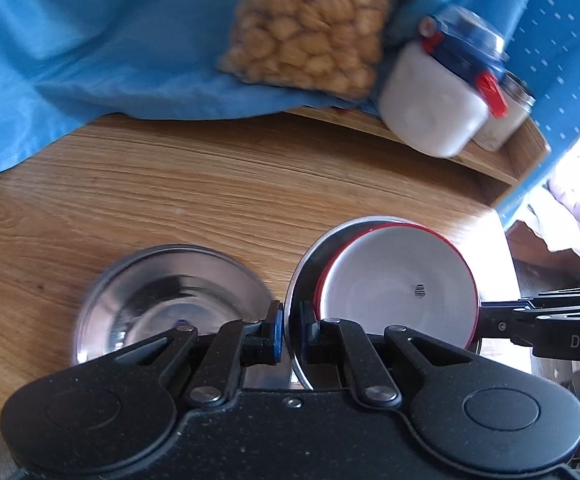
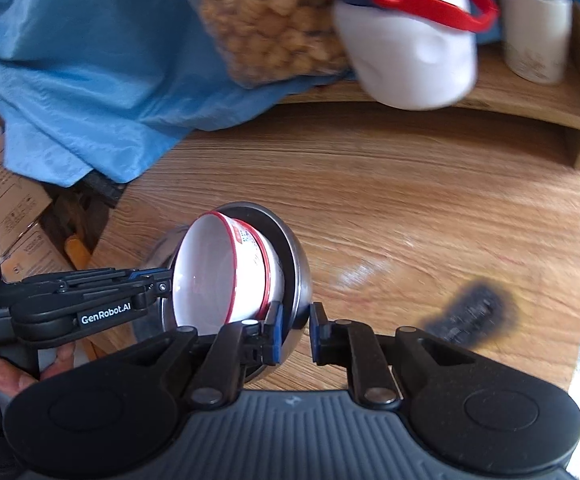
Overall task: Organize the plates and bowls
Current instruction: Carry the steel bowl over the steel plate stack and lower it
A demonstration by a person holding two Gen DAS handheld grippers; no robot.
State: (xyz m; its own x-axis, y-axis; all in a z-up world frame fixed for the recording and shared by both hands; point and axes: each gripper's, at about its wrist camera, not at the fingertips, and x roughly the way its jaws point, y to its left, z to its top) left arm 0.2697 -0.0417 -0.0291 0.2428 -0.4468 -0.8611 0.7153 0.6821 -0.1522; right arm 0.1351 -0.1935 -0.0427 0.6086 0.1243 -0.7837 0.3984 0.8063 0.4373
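A steel bowl holds a white bowl with a red rim nested inside it. My left gripper is shut on the steel bowl's near rim. My right gripper reaches in from the right and grips the opposite rim. In the right wrist view the steel bowl sits tilted between the pads of my right gripper, which is shut on its wall, with the white bowl inside and my left gripper at its left rim. A second steel bowl lies empty on the wooden table.
A blue cloth and a bag of snacks lie at the back. A white jar with red clasps and a steel-topped cup stand on a raised wooden shelf. The table has a black burn mark. Cardboard boxes stand at the left.
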